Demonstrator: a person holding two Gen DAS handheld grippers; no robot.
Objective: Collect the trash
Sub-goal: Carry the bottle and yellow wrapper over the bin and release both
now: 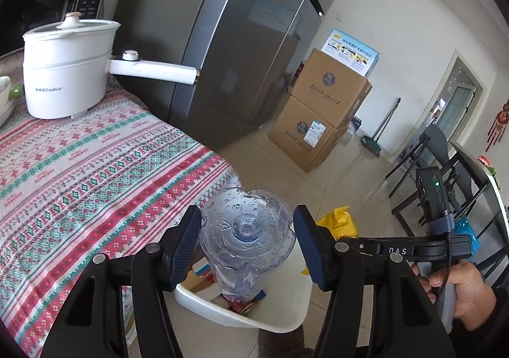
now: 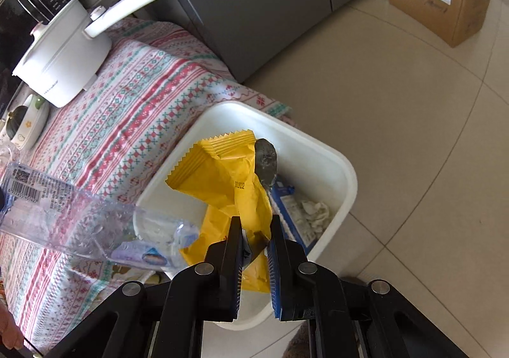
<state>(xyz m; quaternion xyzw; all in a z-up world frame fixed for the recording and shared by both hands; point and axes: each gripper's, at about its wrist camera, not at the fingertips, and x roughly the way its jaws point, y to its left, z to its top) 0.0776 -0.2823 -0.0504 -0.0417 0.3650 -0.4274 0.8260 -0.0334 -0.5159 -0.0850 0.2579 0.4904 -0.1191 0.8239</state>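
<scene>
While a clear plastic bottle [image 1: 246,237] is clamped between the half-spread pads of the left tool [image 1: 247,243], its base faces the camera above the white trash bin [image 1: 203,300]. A yellow snack wrapper [image 2: 229,186] is pinched by the nearly closed right tool [image 2: 254,246] and is hung over the same bin [image 2: 345,173]. Crumpled paper [image 2: 315,211] and a blue packet [image 2: 283,196] are seen inside the bin. Beside the bin, a patterned tabletop [image 2: 133,110] is occupied by a white electric pot [image 2: 60,59].
</scene>
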